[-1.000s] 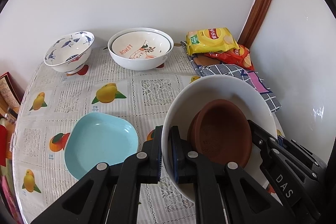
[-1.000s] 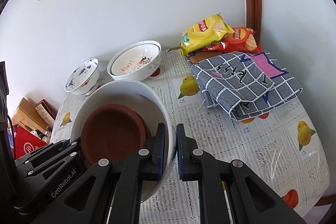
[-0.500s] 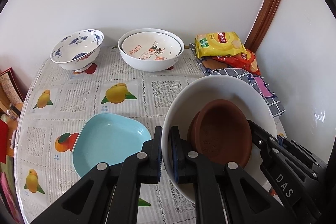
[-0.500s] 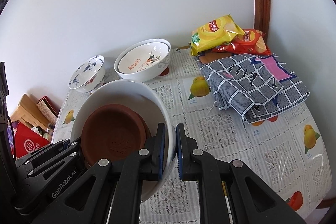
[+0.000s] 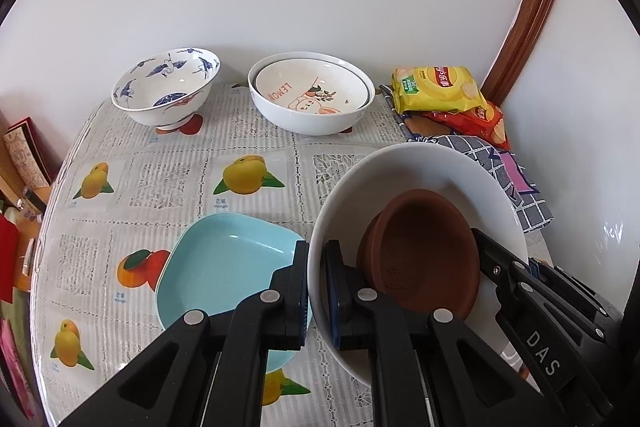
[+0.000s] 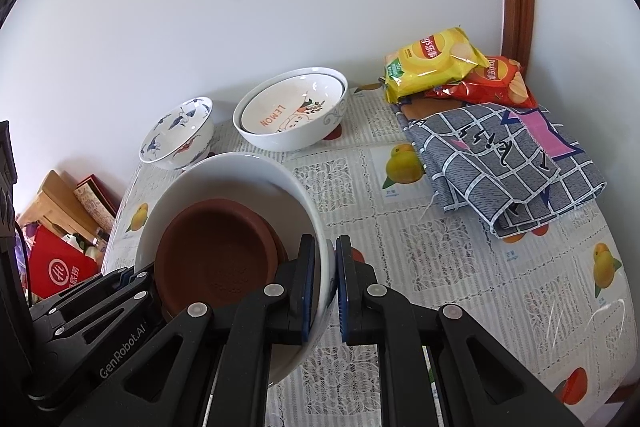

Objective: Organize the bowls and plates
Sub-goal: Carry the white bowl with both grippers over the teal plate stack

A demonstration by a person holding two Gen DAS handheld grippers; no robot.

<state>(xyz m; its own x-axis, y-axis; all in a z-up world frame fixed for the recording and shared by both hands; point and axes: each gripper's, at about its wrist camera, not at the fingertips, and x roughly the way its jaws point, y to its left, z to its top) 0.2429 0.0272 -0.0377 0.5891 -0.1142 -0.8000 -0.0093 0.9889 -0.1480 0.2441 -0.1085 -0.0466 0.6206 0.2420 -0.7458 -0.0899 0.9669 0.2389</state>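
A large white bowl (image 5: pixel 420 167) with a brown dish (image 5: pixel 424 247) inside is held above the table between both grippers. My left gripper (image 5: pixel 316 291) is shut on its left rim. My right gripper (image 6: pixel 326 287) is shut on its right rim (image 6: pixel 316 211); the brown dish (image 6: pixel 216 259) shows there too. A light blue plate (image 5: pixel 224 263) lies on the table below my left gripper. At the back stand a blue-patterned bowl (image 5: pixel 168 87) and a white bowl (image 5: pixel 312 95) with a "LEMON" plate nested in it.
Yellow and red chip bags (image 6: pixel 436 67) and a folded checked cloth (image 6: pixel 504 163) lie at the back right by the wall. The table edge (image 5: pixel 48 211) curves on the left, with boxes and a red bag (image 6: pixel 56 267) beyond it.
Both grippers have carried the white bowl with the brown dish to the left and a little back. The back bowls and blue plate now sit further right in the left view.
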